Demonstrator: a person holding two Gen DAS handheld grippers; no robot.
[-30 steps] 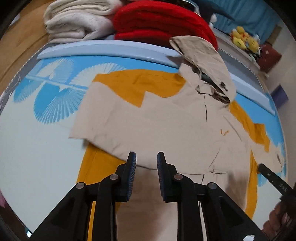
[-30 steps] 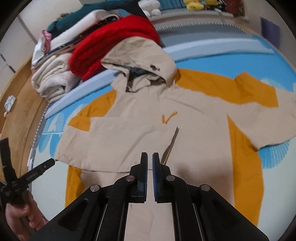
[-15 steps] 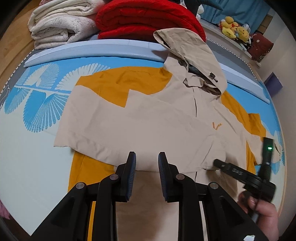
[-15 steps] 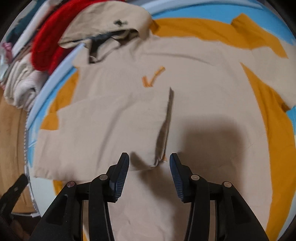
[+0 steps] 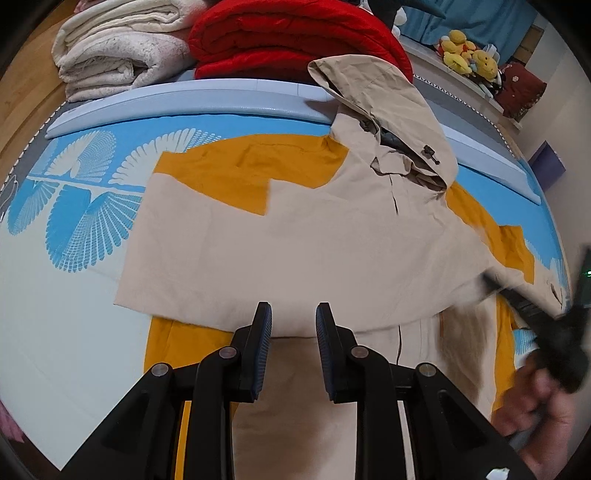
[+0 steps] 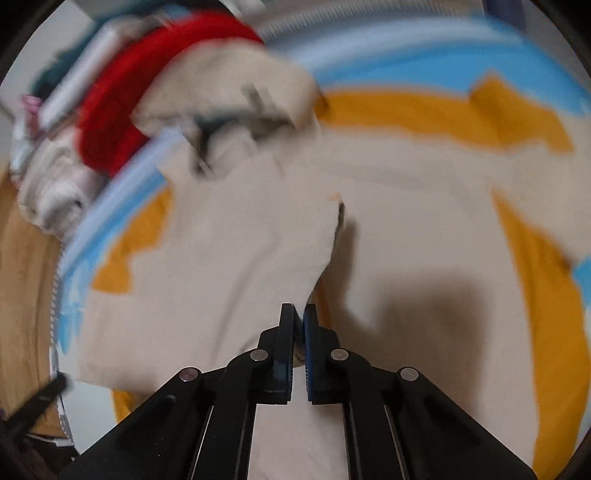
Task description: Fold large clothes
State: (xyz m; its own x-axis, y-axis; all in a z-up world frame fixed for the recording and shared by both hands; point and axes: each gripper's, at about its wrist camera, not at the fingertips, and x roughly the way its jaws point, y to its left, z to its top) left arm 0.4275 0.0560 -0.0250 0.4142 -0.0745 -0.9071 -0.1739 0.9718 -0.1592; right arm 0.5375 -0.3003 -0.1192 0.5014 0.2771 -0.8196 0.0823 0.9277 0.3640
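A beige and mustard hooded jacket (image 5: 332, 240) lies face up on a blue patterned mat (image 5: 74, 221). Its hood (image 5: 388, 107) rests against the mat's raised edge. One sleeve (image 5: 221, 258) is folded across the chest. My left gripper (image 5: 293, 314) hovers open over that sleeve's lower edge, with nothing between its pads. In the blurred right wrist view, my right gripper (image 6: 298, 310) has its jaws closing tight on the sleeve's cuff corner (image 6: 317, 266), which rises to the tips. The right gripper also shows as a blur in the left wrist view (image 5: 517, 299), held by a hand (image 5: 535, 402).
Folded cream blankets (image 5: 118, 48) and a red quilted bundle (image 5: 295, 33) are stacked behind the mat's pale blue raised edge (image 5: 184, 99). Yellow plush toys (image 5: 469, 55) sit far right. Wooden floor (image 6: 26, 277) borders the mat on the left.
My right gripper opened, came down onto the folded sleeve's cuff and closed on it, lifting the corner. The left gripper barely moved.
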